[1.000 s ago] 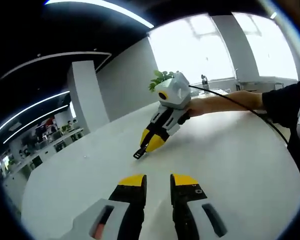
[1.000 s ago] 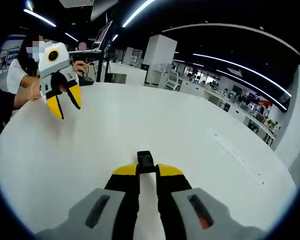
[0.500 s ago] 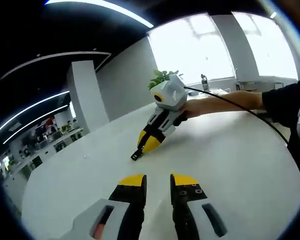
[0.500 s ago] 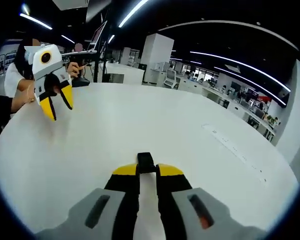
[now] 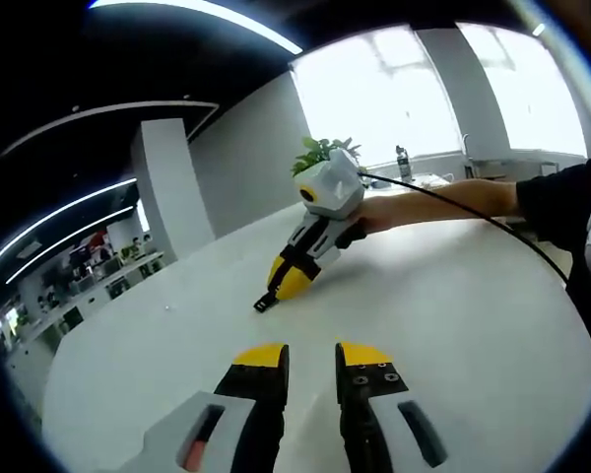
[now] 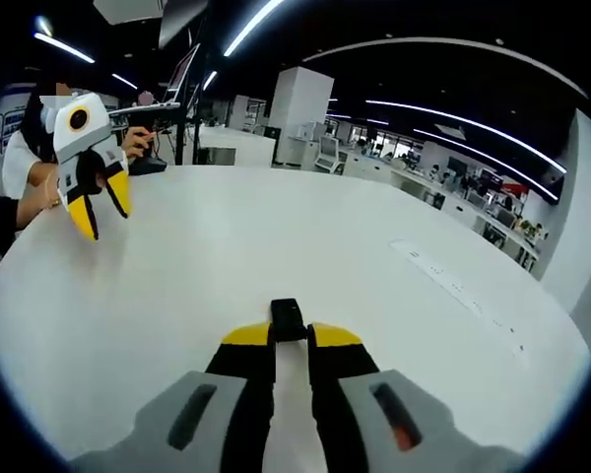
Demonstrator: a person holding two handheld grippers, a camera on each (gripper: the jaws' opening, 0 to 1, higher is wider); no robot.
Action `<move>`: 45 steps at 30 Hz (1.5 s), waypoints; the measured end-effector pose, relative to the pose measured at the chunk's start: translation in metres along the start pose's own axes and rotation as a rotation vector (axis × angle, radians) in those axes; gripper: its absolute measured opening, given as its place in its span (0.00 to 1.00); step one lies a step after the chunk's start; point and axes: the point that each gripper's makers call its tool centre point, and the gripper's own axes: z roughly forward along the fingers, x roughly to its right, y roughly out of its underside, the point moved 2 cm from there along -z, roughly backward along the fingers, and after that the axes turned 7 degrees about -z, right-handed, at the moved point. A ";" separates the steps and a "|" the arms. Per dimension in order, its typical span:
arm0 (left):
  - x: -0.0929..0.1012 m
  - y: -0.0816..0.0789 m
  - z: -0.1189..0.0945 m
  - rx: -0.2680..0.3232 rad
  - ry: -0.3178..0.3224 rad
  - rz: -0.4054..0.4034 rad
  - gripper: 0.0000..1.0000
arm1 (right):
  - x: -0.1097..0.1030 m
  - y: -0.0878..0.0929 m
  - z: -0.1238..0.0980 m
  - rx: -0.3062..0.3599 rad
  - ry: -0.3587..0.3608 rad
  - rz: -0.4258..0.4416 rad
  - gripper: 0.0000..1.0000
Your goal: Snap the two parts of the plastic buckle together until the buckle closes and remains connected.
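Right gripper [image 6: 292, 337]: yellow-tipped fingers [image 6: 246, 337] pinch a black buckle part [image 6: 288, 319], held low over the white counter [image 6: 276, 246]. In the left gripper view this part [image 5: 265, 301] protrudes from the fingertips, near the counter surface. Left gripper [image 5: 312, 356]: fingers [image 5: 260, 357] spread, nothing between them, raised above the counter [image 5: 453, 305].

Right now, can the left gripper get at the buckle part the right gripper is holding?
Probably yes. The left gripper hangs open and empty above the white table, and only bare tabletop lies between it and the black buckle part pinched in the right gripper. It is well apart, though.
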 end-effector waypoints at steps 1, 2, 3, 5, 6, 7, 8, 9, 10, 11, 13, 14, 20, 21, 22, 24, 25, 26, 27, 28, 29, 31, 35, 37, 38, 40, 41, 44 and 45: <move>0.000 0.000 0.000 0.000 0.000 -0.001 0.18 | 0.000 0.000 0.000 0.001 0.000 0.006 0.12; 0.000 0.000 0.000 0.000 0.000 -0.001 0.18 | 0.001 0.001 0.000 0.001 0.001 0.008 0.12; 0.000 0.000 0.000 -0.001 -0.001 -0.001 0.18 | 0.001 0.001 0.000 0.000 0.004 0.008 0.12; 0.000 0.000 0.000 -0.002 -0.002 0.000 0.18 | 0.001 0.002 0.000 -0.002 0.009 0.008 0.12; 0.000 0.001 0.000 -0.002 -0.002 0.000 0.18 | 0.002 0.002 0.000 -0.003 0.009 0.011 0.12; 0.000 0.001 0.000 -0.003 -0.002 0.001 0.18 | 0.002 0.002 0.000 -0.002 0.009 0.013 0.12; 0.000 0.001 0.000 -0.004 -0.003 0.003 0.18 | 0.003 0.002 0.000 -0.001 0.012 0.015 0.12; 0.000 0.001 0.000 -0.004 -0.002 0.003 0.18 | 0.003 0.002 0.000 0.000 0.013 0.016 0.13; 0.000 0.001 0.000 -0.003 -0.002 0.003 0.18 | 0.004 0.003 0.000 0.000 0.014 0.021 0.13; 0.000 0.001 0.000 -0.002 -0.001 0.002 0.18 | 0.005 0.003 -0.001 0.001 0.016 0.024 0.13; 0.000 0.001 0.000 -0.003 -0.002 0.003 0.18 | 0.006 0.003 -0.001 0.001 0.019 0.027 0.13; 0.000 0.000 0.000 -0.003 -0.002 0.003 0.18 | 0.006 0.003 -0.001 0.002 0.020 0.027 0.13; 0.000 0.000 0.000 -0.003 -0.002 0.003 0.18 | 0.008 0.003 -0.001 0.002 0.025 0.028 0.13; 0.000 0.000 0.000 -0.003 -0.001 0.002 0.18 | 0.008 0.003 -0.001 0.001 0.027 0.027 0.13; 0.000 0.000 0.000 -0.003 -0.001 0.002 0.18 | 0.008 0.004 -0.001 -0.001 0.029 0.025 0.13; 0.000 0.000 0.000 -0.003 -0.001 0.002 0.18 | 0.009 0.004 -0.001 -0.004 0.033 0.023 0.13; 0.000 0.000 0.000 -0.003 -0.002 0.002 0.18 | 0.010 0.004 -0.001 -0.003 0.035 0.023 0.13; 0.000 0.000 0.000 -0.004 -0.002 0.003 0.18 | 0.010 0.004 -0.001 -0.004 0.034 0.022 0.13; 0.000 0.000 0.000 -0.003 -0.002 0.002 0.18 | 0.010 0.004 -0.001 -0.004 0.032 0.022 0.13; 0.000 0.000 0.000 -0.003 -0.001 0.002 0.18 | 0.009 0.004 -0.001 -0.002 0.031 0.024 0.13; 0.000 0.000 0.000 -0.003 -0.002 0.002 0.18 | 0.009 0.003 -0.002 0.001 0.028 0.026 0.13; 0.000 0.000 -0.001 -0.004 -0.004 0.002 0.18 | 0.009 0.002 -0.002 0.002 0.028 0.026 0.13; -0.002 0.002 -0.001 -0.008 -0.014 -0.004 0.18 | 0.010 0.002 -0.004 0.001 0.032 0.024 0.13; -0.003 0.002 -0.001 -0.008 -0.017 -0.010 0.18 | 0.009 0.002 -0.006 0.002 0.032 0.023 0.13; -0.004 0.002 -0.001 -0.009 -0.021 -0.012 0.18 | 0.010 0.002 -0.007 0.002 0.034 0.023 0.13; -0.005 0.002 -0.001 -0.010 -0.026 -0.015 0.18 | 0.011 0.002 -0.008 0.003 0.039 0.023 0.13; -0.006 0.002 -0.001 -0.010 -0.028 -0.017 0.18 | 0.012 0.002 -0.009 0.003 0.043 0.022 0.13; -0.007 0.002 -0.001 -0.007 -0.024 -0.039 0.18 | 0.013 0.000 -0.012 0.008 0.051 0.022 0.13; -0.007 0.002 -0.001 -0.005 -0.024 -0.048 0.18 | 0.013 -0.001 -0.013 0.011 0.055 0.023 0.14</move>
